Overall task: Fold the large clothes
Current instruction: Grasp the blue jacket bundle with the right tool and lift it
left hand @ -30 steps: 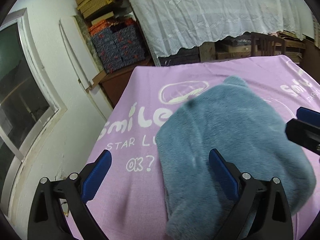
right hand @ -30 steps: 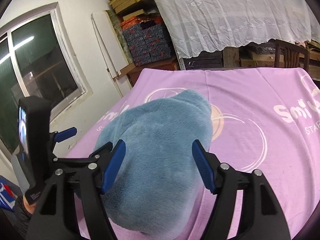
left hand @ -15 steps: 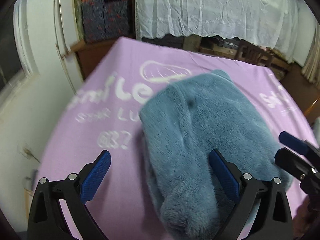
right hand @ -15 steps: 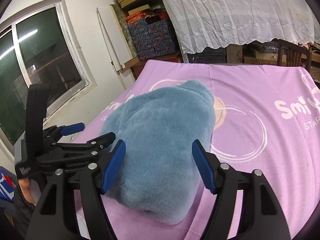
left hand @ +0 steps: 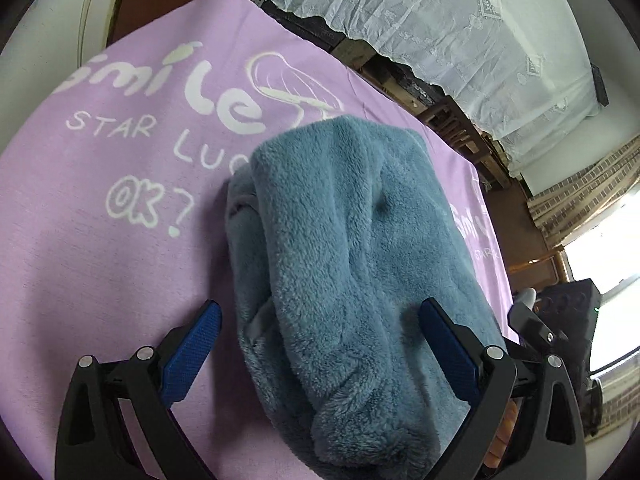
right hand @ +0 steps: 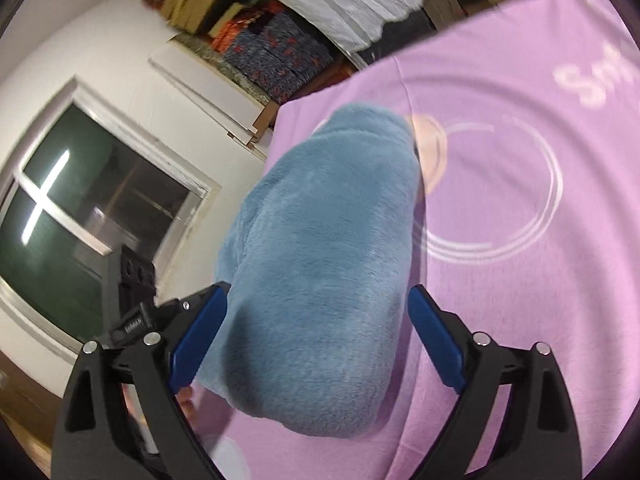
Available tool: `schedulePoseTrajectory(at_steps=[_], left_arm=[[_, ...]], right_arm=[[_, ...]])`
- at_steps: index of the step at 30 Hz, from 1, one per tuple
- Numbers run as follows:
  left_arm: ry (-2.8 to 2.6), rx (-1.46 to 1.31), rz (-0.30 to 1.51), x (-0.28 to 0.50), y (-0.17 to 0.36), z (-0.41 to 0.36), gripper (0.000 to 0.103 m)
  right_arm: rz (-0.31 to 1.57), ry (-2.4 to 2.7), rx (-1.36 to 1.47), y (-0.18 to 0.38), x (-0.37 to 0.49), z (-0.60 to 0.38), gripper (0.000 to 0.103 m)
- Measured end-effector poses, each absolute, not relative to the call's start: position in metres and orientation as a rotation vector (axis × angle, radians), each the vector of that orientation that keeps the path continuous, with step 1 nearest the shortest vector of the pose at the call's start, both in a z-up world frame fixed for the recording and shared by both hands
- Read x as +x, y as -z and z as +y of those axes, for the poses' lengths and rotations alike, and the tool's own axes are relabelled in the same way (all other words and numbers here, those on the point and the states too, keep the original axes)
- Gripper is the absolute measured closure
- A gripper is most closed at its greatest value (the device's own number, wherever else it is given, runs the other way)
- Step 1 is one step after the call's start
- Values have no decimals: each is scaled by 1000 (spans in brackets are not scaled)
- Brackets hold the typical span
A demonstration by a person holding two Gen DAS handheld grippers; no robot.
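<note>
A folded blue fleece garment (left hand: pixel 340 220) lies as a thick bundle on the purple printed blanket (left hand: pixel 100 260). My left gripper (left hand: pixel 320 340) stands open astride its near end; the left pad is clear of the fleece. From the other side, my right gripper (right hand: pixel 318 336) also straddles the garment (right hand: pixel 328 220). Its jaws are opening, the fleece lies between them, and the pads do not press on it. Each gripper shows at the edge of the other's view: the right gripper (left hand: pixel 560 320) and the left gripper (right hand: pixel 136 308).
The blanket (right hand: pixel 520 320) ends at an edge near the white wall and a dark window (right hand: pixel 80 208). Stacked patterned boxes (right hand: pixel 280 52) and furniture under a white lace cloth (left hand: pixel 460 20) stand behind the bed. A bright window (left hand: pixel 608 260) is at the right.
Both grippers have dropped, rolled and tipped down over the blue garment, which now fills the space between each pair of fingers. The right jaws stand wider than before.
</note>
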State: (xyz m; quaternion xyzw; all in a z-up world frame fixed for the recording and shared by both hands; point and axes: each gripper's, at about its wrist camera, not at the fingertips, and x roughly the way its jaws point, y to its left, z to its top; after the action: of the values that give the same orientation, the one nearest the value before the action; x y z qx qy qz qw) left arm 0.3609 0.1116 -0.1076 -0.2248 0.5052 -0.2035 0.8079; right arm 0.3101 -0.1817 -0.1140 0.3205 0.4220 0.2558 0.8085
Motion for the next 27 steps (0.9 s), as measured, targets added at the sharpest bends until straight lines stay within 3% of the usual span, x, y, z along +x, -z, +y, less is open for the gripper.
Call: schedulePoseTrajectory(at_steps=[6, 27], left_arm=[[564, -638, 1115, 364, 119, 115, 4], [588, -633, 1132, 370, 127, 95, 4]], right_arm=[[941, -586, 777, 126, 316, -187, 11], [1015, -627, 838, 147, 328, -173, 8]])
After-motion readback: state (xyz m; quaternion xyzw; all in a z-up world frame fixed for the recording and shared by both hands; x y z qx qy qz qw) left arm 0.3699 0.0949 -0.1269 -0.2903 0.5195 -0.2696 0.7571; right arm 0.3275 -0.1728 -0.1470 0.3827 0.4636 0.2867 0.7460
